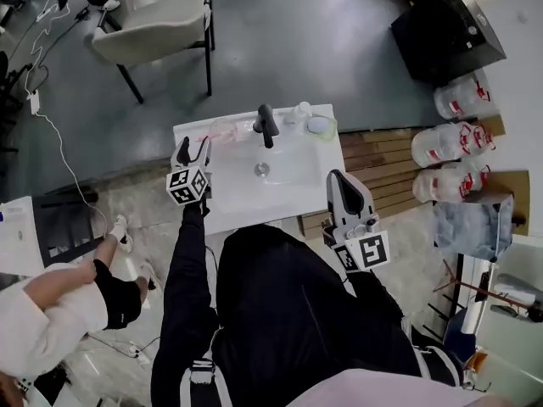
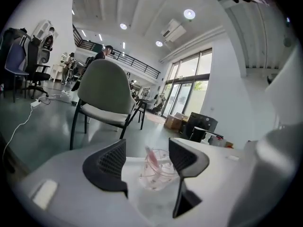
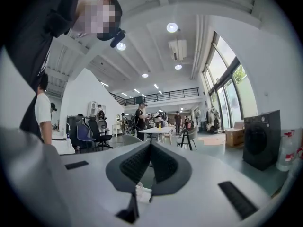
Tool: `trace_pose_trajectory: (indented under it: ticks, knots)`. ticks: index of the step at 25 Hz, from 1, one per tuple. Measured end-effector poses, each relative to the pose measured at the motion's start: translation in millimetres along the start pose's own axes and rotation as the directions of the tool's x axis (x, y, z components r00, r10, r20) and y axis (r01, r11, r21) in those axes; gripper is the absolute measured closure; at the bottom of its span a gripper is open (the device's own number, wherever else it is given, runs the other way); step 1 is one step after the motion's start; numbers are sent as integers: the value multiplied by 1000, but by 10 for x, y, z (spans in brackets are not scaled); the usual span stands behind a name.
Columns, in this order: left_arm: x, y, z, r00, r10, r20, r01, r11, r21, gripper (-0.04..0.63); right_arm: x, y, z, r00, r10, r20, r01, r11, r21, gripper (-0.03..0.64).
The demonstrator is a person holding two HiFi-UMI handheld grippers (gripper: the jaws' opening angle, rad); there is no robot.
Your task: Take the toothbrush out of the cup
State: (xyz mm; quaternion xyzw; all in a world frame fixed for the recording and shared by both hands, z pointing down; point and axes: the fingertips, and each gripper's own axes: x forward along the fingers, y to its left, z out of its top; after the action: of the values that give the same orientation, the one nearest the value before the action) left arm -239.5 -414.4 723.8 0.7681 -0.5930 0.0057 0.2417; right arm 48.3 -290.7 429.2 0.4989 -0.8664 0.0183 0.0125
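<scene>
From overhead, the left gripper [image 1: 194, 149] hangs at the back-left corner of the white ceramic washbasin [image 1: 293, 195], just beside the clear plastic cup [image 1: 225, 131], lined up for a reach. Left gripper view: jaws spread wide and empty, framing the cup with the pink toothbrush [image 2: 152, 156] leaning inside it. Right gripper view: the right gripper [image 3: 150, 148] is pinched closed on nothing, parked out of the way, I'd say.

A white washbasin [image 1: 229, 214] with a black faucet [image 1: 266, 125] stands on a grey floor [image 1: 297, 41]. A grey chair [image 1: 157, 36] stands beyond it. Nearby are wooden pallets [image 1: 382, 155], clear jugs [image 1: 445, 142] and a black cabinet [image 1: 445, 28].
</scene>
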Motion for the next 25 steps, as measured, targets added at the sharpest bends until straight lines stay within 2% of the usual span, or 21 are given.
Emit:
trace_pose_trajectory:
  ticks: [4,8,14,15,17,20,25]
  knots:
    - [182,-50,-72,1000,-26,-11,26,1000,1,324,433,-52,-314,1000,27,-9,-27,999,-34,617]
    - [272,-72,-179,999,-33,-17,32,999,-7,324,868,-46,-753,997,41,-62,-42,999,-10,616]
    - [362,-61,-242,1000,-16,-10,16,1000,-16,336,1094,12,-965,993,60,-104,-61,998,-3,617]
    - [353,-62,-228,1000,-16,-1,16,1000,-7,369,1096,12,-979,992,61,-107,-61,998,-2,617]
    - [322,-93,-191,999,-28,21,27,1000,13,514,1082,-7,-1009,992,57,-116,-58,998,-4,617]
    - [299,-140,-148,999,-35,39,34,999,26,540,1063,-60,-1062,990,46,-133,-48,999,-7,617]
    - [224,-226,44,999,-40,10,39,996,85,542,1041,-80,-1069,988,52,-143,-53,999,-2,615]
